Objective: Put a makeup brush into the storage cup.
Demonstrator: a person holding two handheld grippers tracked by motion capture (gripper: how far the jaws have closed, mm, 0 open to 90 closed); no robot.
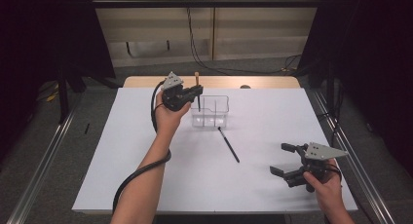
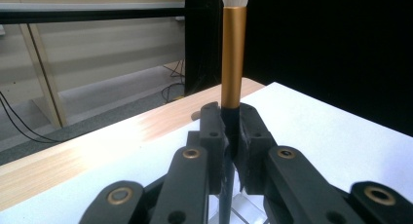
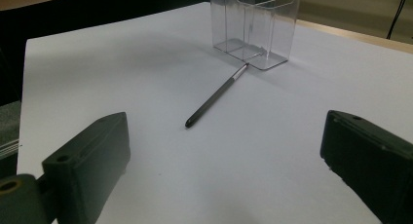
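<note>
Scene: a person at a white-covered table point(image 1: 146, 175) works a hand-held gripper in each hand, with a clear plastic organizer point(image 1: 210, 112) standing at the far middle of the sheet.

Left gripper: the left gripper point(image 2: 233, 136) is clamped tight on a makeup brush point(image 2: 234, 58), held upright by its dark lower handle, gold ferrule and pale bristles pointing up (the bristle tip runs out of the top of the left gripper view).

Brush position: in the high view the brush point(image 1: 197, 90) hangs at the organizer's left compartment, its lower end at or just inside the rim; whether it touches the wall cannot be told.

Right gripper: the right gripper point(image 1: 287, 160) rests at the near right of the table, jaws spread wide with nothing between them.

Second item: a thin dark pencil point(image 3: 216, 95) lies flat on the sheet just near of the organizer, its silver end almost at the base.

Step in hand: by appearances, lowering the brush into the organizer.

Next move: likely to sink the brush straight down, then part the jaws; the pencil seems next in line for the idle right gripper.
</note>
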